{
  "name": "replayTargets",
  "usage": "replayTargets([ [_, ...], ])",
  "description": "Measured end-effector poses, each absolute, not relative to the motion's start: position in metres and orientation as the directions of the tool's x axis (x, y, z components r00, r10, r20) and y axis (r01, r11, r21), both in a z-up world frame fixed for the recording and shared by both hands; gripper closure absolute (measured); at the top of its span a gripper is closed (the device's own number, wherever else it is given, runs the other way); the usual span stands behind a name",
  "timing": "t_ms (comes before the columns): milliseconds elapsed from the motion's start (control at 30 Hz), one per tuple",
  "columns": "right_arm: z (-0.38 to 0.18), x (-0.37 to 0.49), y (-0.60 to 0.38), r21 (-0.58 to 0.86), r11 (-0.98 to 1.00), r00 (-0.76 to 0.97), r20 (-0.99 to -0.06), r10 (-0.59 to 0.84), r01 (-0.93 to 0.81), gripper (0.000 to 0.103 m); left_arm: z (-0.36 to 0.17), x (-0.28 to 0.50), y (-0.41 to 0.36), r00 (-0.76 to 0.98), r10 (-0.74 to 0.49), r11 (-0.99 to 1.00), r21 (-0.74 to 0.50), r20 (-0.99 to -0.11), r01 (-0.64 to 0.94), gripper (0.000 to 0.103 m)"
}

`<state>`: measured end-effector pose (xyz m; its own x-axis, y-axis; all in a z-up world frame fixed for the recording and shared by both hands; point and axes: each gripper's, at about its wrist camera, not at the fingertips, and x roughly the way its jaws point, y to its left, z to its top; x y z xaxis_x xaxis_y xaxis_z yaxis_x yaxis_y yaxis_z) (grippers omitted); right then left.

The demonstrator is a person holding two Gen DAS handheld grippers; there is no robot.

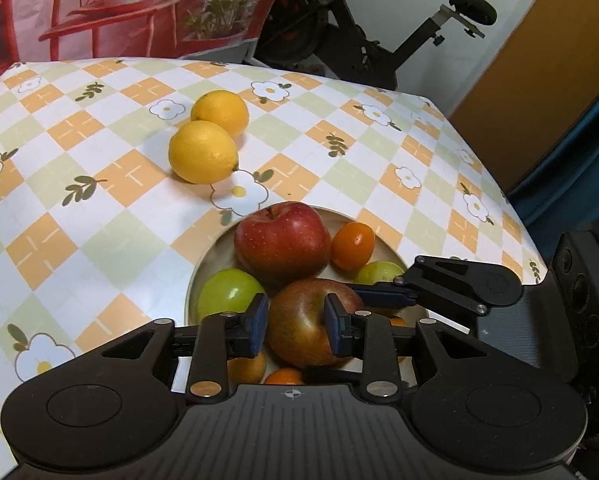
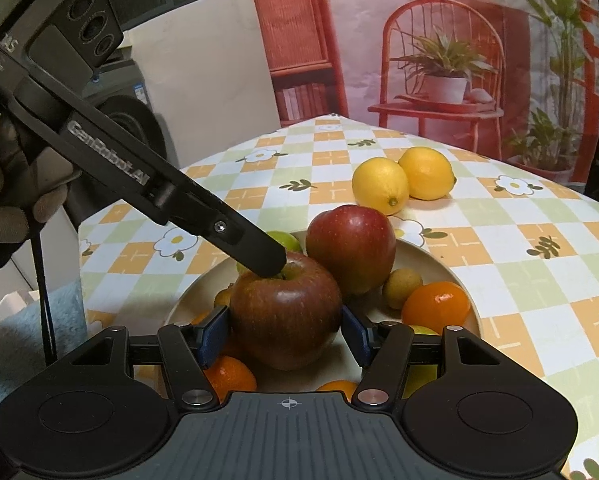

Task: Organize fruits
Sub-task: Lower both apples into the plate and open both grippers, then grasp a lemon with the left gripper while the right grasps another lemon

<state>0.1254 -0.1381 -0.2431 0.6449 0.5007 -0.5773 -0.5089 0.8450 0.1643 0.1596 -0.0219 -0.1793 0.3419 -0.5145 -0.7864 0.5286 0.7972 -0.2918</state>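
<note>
A cream plate (image 2: 439, 264) holds a brownish-red apple (image 2: 285, 316), a taller red apple (image 2: 351, 248), green fruit (image 1: 229, 292) and small oranges (image 2: 435, 306). My right gripper (image 2: 285, 334) is shut on the brownish apple, one blue pad pressed on each side. My left gripper (image 1: 297, 328) hovers over the same apple (image 1: 299, 344), pads a little apart with nothing pinched between them. From the right wrist view, the left gripper (image 2: 273, 266) comes down from the upper left and its tip rests in the apple's stem hollow. Two lemons (image 1: 203, 152) (image 1: 219, 112) lie together on the cloth beyond the plate.
The table wears a checked cloth with flowers (image 1: 79, 200). An exercise bike (image 1: 379, 40) stands behind the far edge, beside a printed backdrop (image 2: 439, 60). A gloved hand (image 2: 3, 200) holds the left gripper. A light blue towel (image 2: 11, 340) lies off the table's left side.
</note>
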Motion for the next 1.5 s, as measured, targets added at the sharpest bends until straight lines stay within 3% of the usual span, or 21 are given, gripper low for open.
replayTargets([
  [567, -0.226, 0.107, -0.160, 0.128, 0.861, 0.703, -0.525, 0.479, -0.491, 0.046, -0.176, 0.157, -0.020, 0.374, -0.494, 0.810, -0.260, -0.785, 0.525, 0.069],
  [800, -0.218, 0.108, -0.186, 0.105, 0.895, 0.747, -0.514, 0.422, -0.433, 0.047, -0.153, 0.157, -0.010, 0.477, -0.532, 0.815, -0.270, -0.700, 0.512, 0.070],
  [1167, -0.199, 0.141, -0.216, 0.069, 0.949, 0.836, -0.457, 0.304, -0.307, 0.047, -0.112, 0.180, -0.008, 0.693, -0.462, 0.880, -0.187, -0.554, 0.437, 0.069],
  [1500, -0.191, 0.195, -0.217, 0.078, 0.956, 0.851, -0.440, 0.287, -0.282, 0.047, -0.111, 0.218, -0.018, 0.745, -0.350, 0.930, -0.120, -0.568, 0.346, 0.069],
])
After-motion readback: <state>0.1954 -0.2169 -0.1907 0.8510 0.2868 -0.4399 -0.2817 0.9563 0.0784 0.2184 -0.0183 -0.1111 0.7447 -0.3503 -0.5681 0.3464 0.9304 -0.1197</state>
